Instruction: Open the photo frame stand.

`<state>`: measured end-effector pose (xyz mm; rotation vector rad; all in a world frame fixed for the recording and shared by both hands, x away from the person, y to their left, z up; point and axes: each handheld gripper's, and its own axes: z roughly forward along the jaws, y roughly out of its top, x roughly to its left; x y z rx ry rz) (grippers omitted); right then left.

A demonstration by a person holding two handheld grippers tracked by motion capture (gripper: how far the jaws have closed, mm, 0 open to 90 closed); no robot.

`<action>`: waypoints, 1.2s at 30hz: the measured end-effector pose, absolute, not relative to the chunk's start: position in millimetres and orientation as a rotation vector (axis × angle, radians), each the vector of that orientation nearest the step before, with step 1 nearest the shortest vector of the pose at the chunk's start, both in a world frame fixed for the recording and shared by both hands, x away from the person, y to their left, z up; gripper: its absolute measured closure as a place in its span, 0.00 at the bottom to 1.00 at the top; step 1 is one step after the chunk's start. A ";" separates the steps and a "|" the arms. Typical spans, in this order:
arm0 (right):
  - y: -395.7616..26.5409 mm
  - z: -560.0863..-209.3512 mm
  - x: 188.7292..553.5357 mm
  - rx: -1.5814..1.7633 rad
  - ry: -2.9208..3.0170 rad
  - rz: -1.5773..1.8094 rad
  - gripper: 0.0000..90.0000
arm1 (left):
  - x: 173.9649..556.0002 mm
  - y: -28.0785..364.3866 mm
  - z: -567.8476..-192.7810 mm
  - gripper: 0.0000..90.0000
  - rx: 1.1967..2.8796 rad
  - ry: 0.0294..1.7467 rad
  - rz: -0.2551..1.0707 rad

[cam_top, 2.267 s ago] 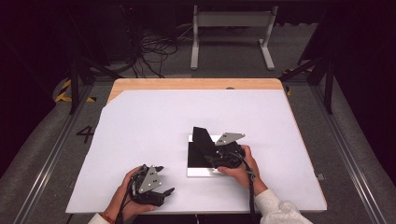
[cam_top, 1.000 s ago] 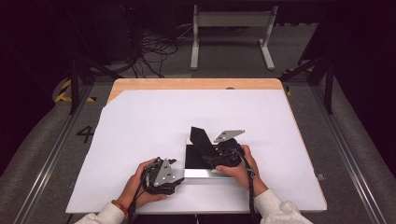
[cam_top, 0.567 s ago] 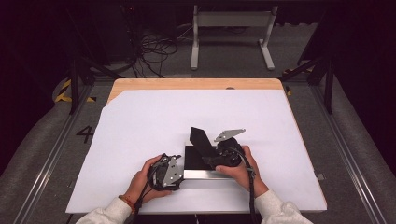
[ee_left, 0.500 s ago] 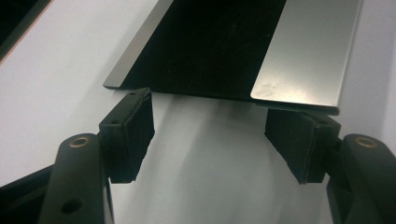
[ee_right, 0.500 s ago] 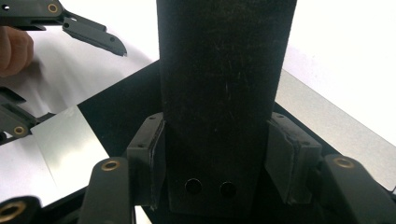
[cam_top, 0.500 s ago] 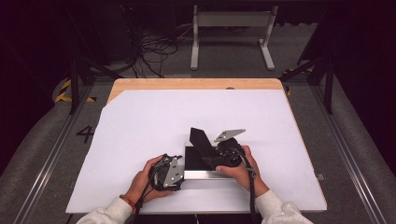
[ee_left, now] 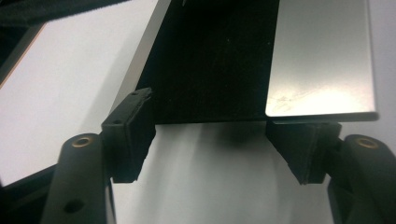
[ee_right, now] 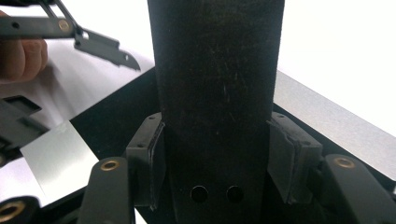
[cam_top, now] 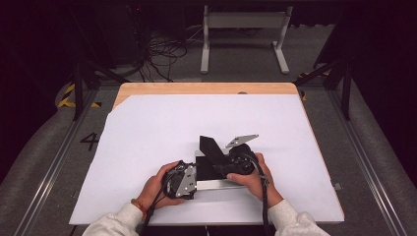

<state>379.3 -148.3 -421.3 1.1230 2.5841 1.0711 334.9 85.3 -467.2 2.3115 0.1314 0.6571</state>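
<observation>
A flat silver plate [cam_top: 219, 185] lies on the white table cover near the front edge, with a black band [ee_left: 215, 60] across it. A black strap [ee_right: 217, 70] with two small holes rises from it at a slant. My right gripper [ee_right: 215, 158] is shut on that strap, one pad on each edge. My left gripper [ee_left: 217, 140] is at the plate's left end, and its jaws have just been closing. The band's near end lies right at its fingertips [ee_left: 133, 135], and the pads do not press on it. In the high view, the left gripper [cam_top: 193, 181] and right gripper [cam_top: 222, 166] face each other across the plate.
The white cover [cam_top: 147, 128] spreads over a wooden table top [cam_top: 196, 88]. Beyond the table lie cables [cam_top: 162, 49] and a white stand [cam_top: 246, 29] on the dark floor. A metal rail [cam_top: 54, 162] runs along the table's left side.
My left hand has come from the table's front left up to the plate's left end and its jaws have narrowed a little. The right hand with the strap has kept still.
</observation>
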 end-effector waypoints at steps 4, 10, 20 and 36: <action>-146.1 -418.6 377.0 1.146 2.589 1.048 0.49 | 337.5 88.4 -466.1 0.48 2.292 0.218 0.739; -142.2 -417.3 373.3 1.153 2.595 1.034 0.49 | 336.7 88.2 -469.3 0.48 2.307 0.212 0.729; -138.1 -419.6 374.8 1.148 2.612 1.015 0.49 | 337.7 87.5 -467.3 0.52 2.322 0.134 0.715; -138.6 -430.5 374.5 1.059 2.655 0.911 0.44 | 345.5 88.8 -465.5 0.65 2.341 0.134 0.550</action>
